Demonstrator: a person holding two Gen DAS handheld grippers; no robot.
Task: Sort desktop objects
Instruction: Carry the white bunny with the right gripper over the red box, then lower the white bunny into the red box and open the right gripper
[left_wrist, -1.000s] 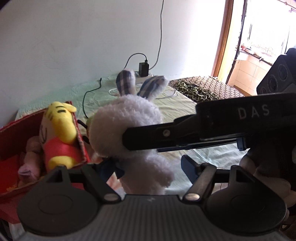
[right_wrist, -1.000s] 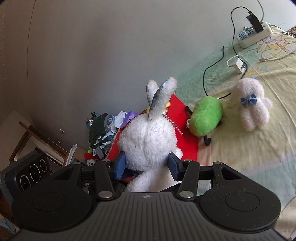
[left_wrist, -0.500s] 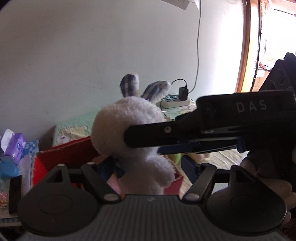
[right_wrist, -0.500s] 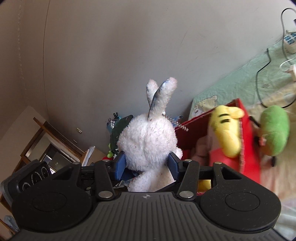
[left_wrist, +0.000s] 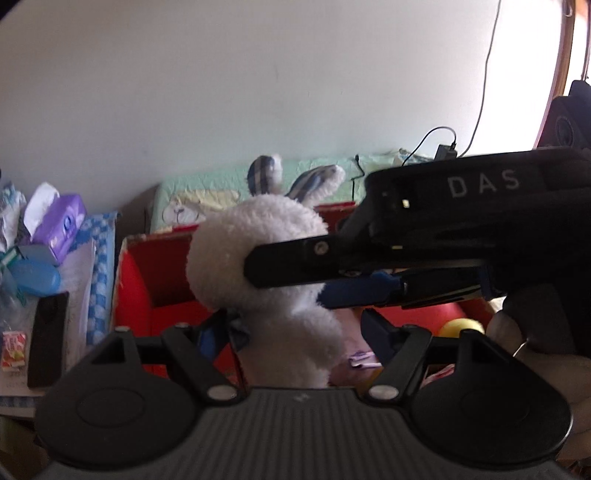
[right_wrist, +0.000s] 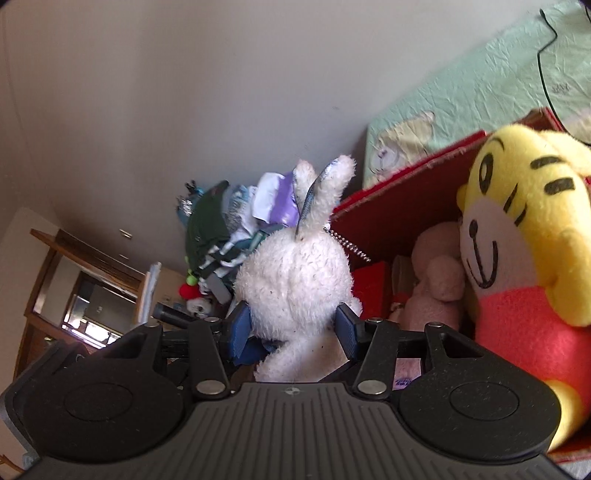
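A white plush bunny (left_wrist: 258, 251) with blue striped ears hangs above the open red box (left_wrist: 133, 280). My right gripper (left_wrist: 288, 284) comes in from the right and is shut on its neck. In the right wrist view the bunny (right_wrist: 291, 273) is squeezed between the blue pads of the right gripper (right_wrist: 293, 326). My left gripper (left_wrist: 293, 332) stands open around the bunny's lower body, with a gap on the right side. The red box (right_wrist: 388, 218) holds a yellow tiger plush (right_wrist: 517, 221) and a pink plush (right_wrist: 439, 273).
Left of the box lie a purple tissue pack (left_wrist: 59, 225), a blue case (left_wrist: 35, 278) and a black phone (left_wrist: 48, 336). A charger (left_wrist: 445, 151) with cables sits on the green sheet behind. A hand (left_wrist: 528, 332) holds the right gripper. Clutter (right_wrist: 210, 236) is piled by the wall.
Both grippers have carried the bunny left, from over the bed to above the red box. The tiger plush now looms close on the right. The grip on the bunny is unchanged.
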